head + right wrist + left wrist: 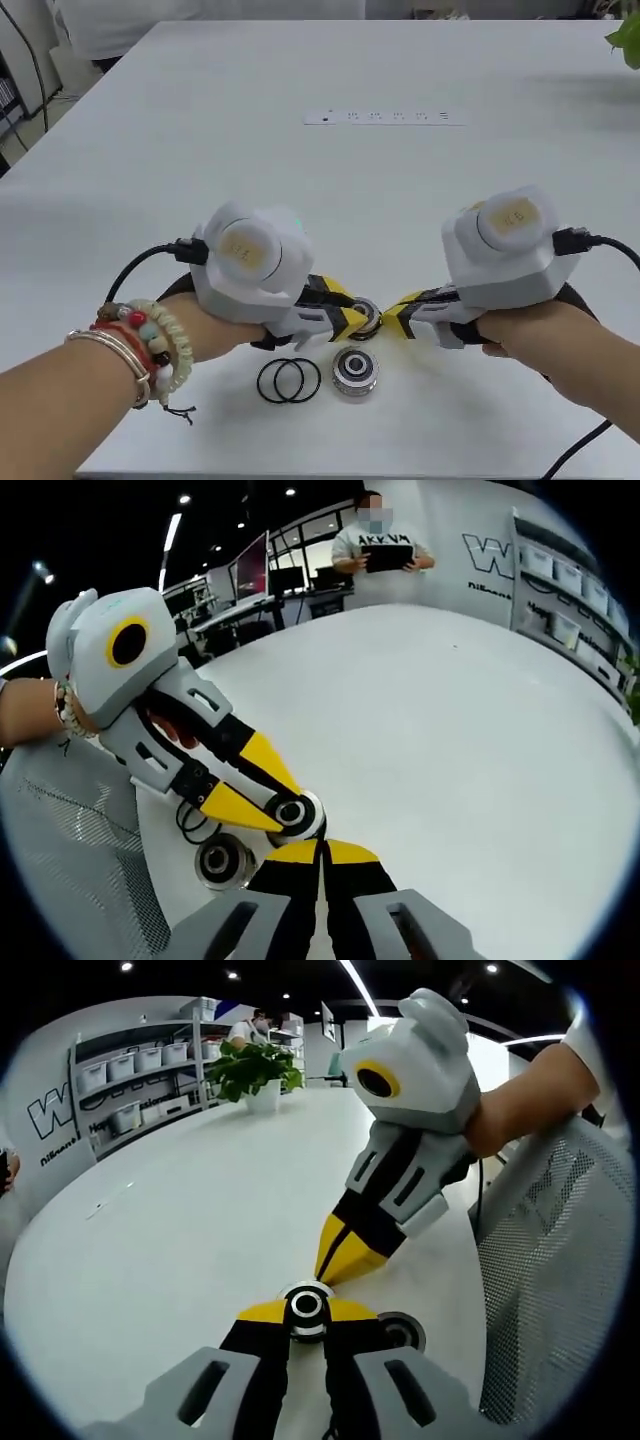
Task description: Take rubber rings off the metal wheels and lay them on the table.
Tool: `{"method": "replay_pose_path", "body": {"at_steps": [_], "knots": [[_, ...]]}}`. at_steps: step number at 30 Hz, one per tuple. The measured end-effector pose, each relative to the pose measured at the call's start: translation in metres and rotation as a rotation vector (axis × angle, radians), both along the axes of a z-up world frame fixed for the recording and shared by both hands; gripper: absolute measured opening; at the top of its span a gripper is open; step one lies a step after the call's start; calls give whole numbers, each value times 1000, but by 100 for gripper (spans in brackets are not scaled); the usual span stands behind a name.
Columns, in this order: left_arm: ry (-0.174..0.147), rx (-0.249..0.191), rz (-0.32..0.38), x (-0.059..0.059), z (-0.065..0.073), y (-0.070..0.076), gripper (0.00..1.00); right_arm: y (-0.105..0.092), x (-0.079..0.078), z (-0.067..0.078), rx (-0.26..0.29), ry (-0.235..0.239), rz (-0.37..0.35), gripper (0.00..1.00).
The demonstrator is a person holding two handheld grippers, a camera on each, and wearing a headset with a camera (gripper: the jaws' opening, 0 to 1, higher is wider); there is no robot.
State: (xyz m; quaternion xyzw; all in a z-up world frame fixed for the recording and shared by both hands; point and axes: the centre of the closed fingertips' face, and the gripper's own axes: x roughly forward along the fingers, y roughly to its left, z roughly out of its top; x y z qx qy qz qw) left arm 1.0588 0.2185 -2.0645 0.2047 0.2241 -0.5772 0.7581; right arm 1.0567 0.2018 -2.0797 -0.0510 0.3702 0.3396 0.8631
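While a small metal wheel [364,314] hangs just above the white table [400,200], the left gripper [306,1309] pinches it. The right gripper [322,844], jaws pressed together, touches its rim. A second wheel [355,368] sits on the table beside two loose black rubber rings [289,380].

Yellow tips of the left gripper [358,319] and right gripper [394,318] cover most of the held wheel [367,312] in the head view; whether the right one pinches a rubber ring cannot be told. Print on the far white strip [385,118] is too small to read. The picture's edge cuts the far-right plant [627,40]. In the right gripper view the left gripper half hides the loose rings [189,825].
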Motion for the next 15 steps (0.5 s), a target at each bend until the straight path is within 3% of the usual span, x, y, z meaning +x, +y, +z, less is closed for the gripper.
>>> {"method": "replay_pose_path", "body": {"at_steps": [7, 10, 15], "knots": [[0, -3, 1, 1, 0, 0, 8, 1, 0, 4, 39, 16, -30, 0], [4, -15, 4, 1, 0, 1, 8, 5, 3, 12, 99, 15, -47, 0], [4, -24, 6, 1, 0, 1, 8, 7, 1, 11, 57, 3, -29, 0]]}}
